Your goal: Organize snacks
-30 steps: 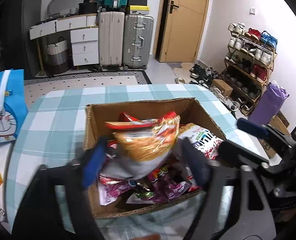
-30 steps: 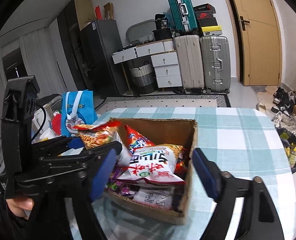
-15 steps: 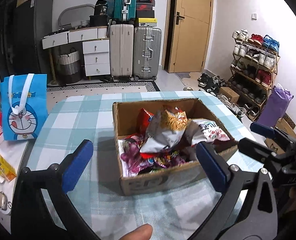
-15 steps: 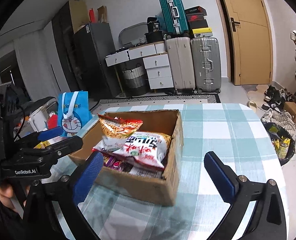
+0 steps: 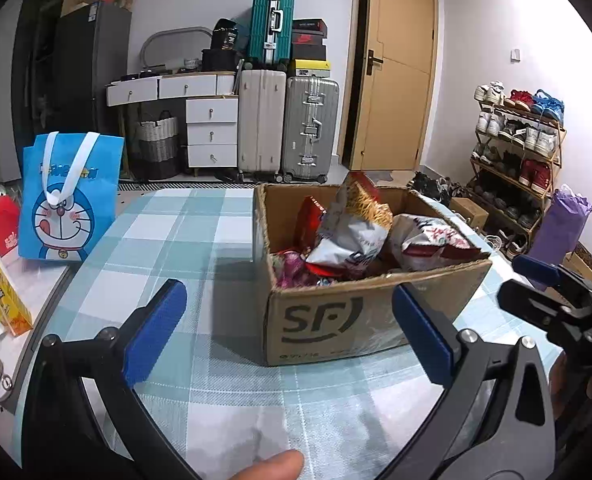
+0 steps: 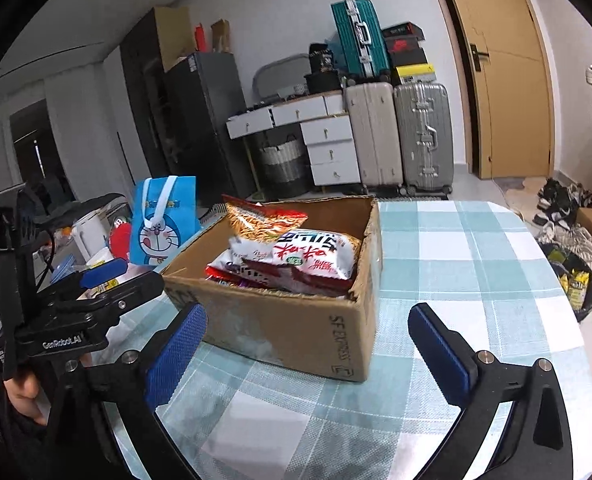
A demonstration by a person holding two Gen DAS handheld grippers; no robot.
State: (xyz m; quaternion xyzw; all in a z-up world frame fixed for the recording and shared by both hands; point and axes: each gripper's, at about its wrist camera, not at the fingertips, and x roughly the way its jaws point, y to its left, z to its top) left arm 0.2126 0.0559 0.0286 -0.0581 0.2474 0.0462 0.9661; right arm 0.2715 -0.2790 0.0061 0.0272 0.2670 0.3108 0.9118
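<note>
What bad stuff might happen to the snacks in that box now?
1. The tall chip bag stands propped above the cardboard box rim, so it might topple out.
2. The bags are heaped loosely; the white noodle-snack bag could slide if the box gets bumped.
3. Both grippers, left and right, sit near the box with jaws open and might knock it.

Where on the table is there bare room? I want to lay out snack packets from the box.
The checked tablecloth is bare right of the cardboard box, out to the table's edge. Another bare patch lies between the box and the blue cartoon bag. The box itself is crowded with snack packets.
</note>
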